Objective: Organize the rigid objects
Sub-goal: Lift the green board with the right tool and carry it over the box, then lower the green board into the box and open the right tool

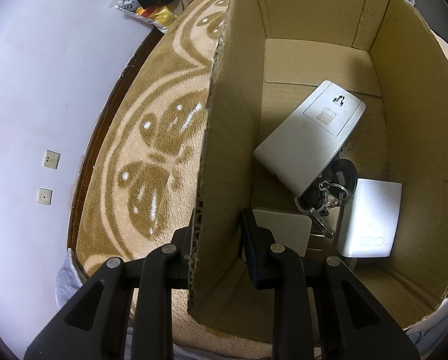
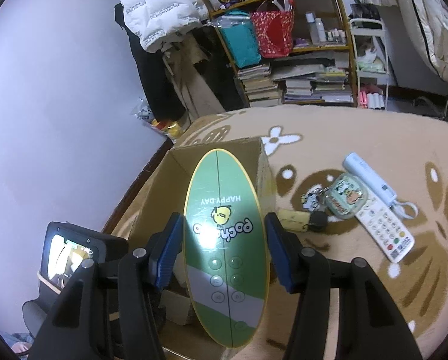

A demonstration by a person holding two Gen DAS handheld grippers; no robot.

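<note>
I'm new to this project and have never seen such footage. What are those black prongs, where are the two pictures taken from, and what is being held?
The prongs are hand-held two-finger grippers, one per hand, each with a camera looking along its fingers. In the left view, the left gripper straddles the wall of a cardboard box holding a grey device, keys and a white charger. In the right view, the right gripper has a green oval remote between its fingers above the box. A white remote and keychains lie on the blanket.

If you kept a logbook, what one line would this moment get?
left gripper: straddles cardboard box wall | right gripper: green oval device between fingers, above box
</note>
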